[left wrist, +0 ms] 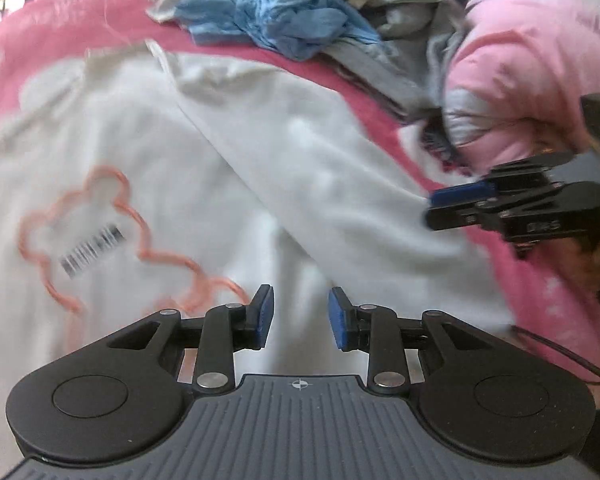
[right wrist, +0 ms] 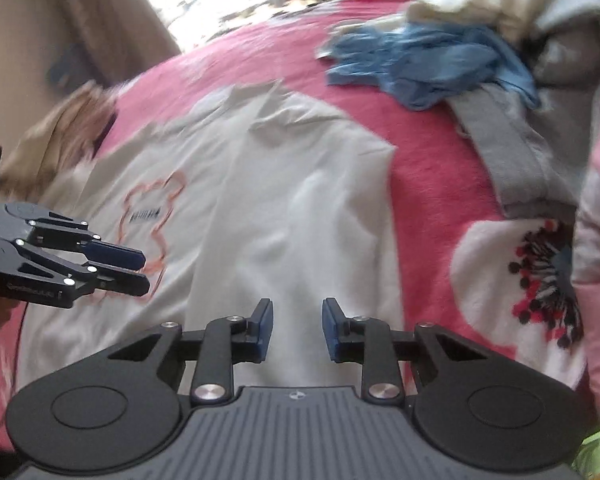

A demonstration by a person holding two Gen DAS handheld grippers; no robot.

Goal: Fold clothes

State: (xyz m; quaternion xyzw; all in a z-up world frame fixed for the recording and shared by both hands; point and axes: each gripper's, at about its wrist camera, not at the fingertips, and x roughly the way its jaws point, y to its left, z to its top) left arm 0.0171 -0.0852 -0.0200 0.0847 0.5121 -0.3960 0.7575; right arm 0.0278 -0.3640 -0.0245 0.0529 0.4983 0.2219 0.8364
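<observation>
A white T-shirt (left wrist: 220,184) with an orange outline print and a barcode lies flat on a pink blanket (left wrist: 60,36). One side is folded in over the body. My left gripper (left wrist: 300,318) is open and empty just above the shirt's lower part. My right gripper (right wrist: 297,328) is open and empty over the shirt (right wrist: 268,208) too. The right gripper also shows in the left wrist view (left wrist: 430,206) at the shirt's right edge. The left gripper shows in the right wrist view (right wrist: 144,272) over the print.
A heap of unfolded clothes, blue (left wrist: 284,20), cream and grey (right wrist: 520,140), lies at the far end of the blanket. A pink padded jacket (left wrist: 532,72) bulks at the right. A tan garment (right wrist: 60,136) lies at the blanket's left edge.
</observation>
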